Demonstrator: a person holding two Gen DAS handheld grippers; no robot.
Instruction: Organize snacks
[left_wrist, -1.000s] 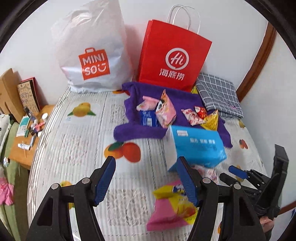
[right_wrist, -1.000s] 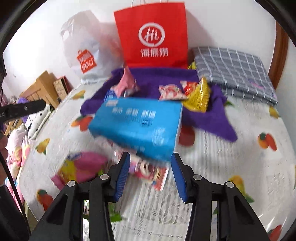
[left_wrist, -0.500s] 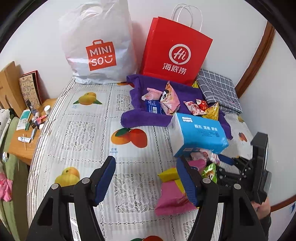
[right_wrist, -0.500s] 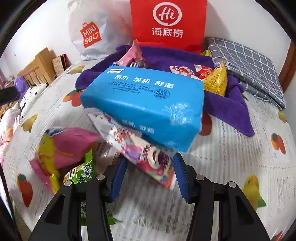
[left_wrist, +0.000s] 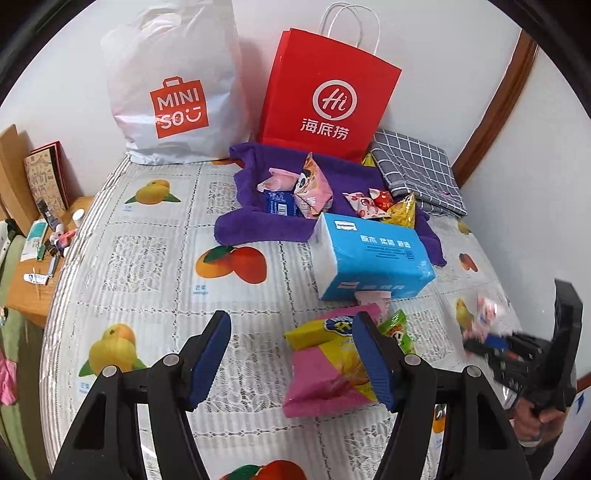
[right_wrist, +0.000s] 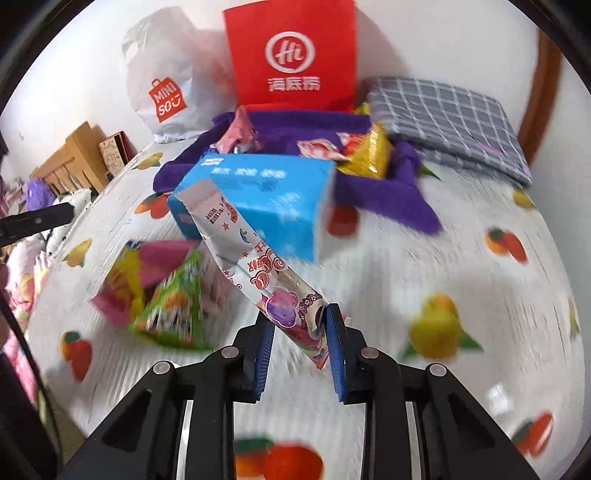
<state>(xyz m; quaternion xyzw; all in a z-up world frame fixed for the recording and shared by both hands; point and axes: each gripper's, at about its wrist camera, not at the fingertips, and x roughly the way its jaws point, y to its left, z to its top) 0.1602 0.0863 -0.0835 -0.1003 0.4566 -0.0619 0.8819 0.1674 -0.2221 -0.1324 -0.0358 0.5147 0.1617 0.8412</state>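
The right gripper (right_wrist: 299, 325) pinches a long snack packet (right_wrist: 258, 266), lifted over the bed (right_wrist: 406, 266) near the blue tissue pack (right_wrist: 266, 199). The left gripper (left_wrist: 293, 350) hangs spread, holding nothing, with 2 snack bags (left_wrist: 325, 365) by its right finger.

Snacks (left_wrist: 312, 188) on towel (left_wrist: 258, 221) — tissue pack (left_wrist: 373, 254) in front

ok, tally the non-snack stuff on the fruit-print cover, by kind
Shopping bags: 2 (white bag, red bag)
Tissue packs: 1 (blue tissue pack)
Cloths: 2 (purple towel, grey checked cloth)
Total: 5
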